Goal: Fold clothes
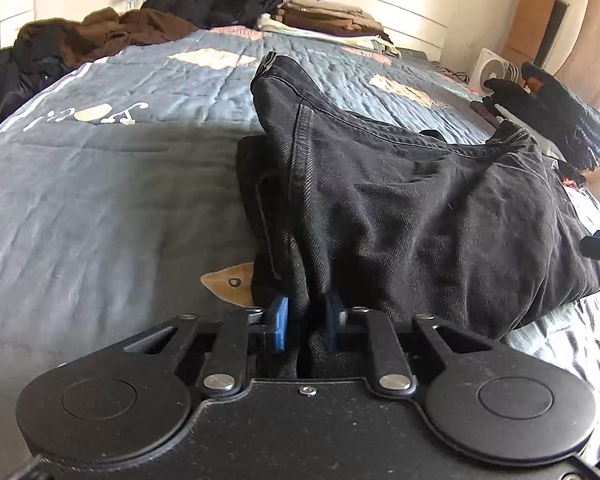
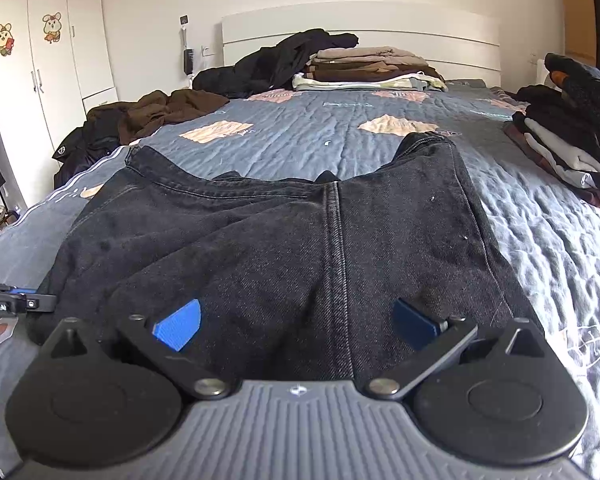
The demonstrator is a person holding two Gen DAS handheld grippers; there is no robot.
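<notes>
Jeans [image 1: 420, 200] pinched by left fingers [image 1: 281, 316].

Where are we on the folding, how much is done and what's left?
Done: two folded stacks, one by the headboard and one at the bed's right edge. In hand: the black jeans, already doubled over on the quilt; the left claw is shut on their edge, the right claw open above them. Left: the loose brown and black clothes heaped at the far left.
</notes>
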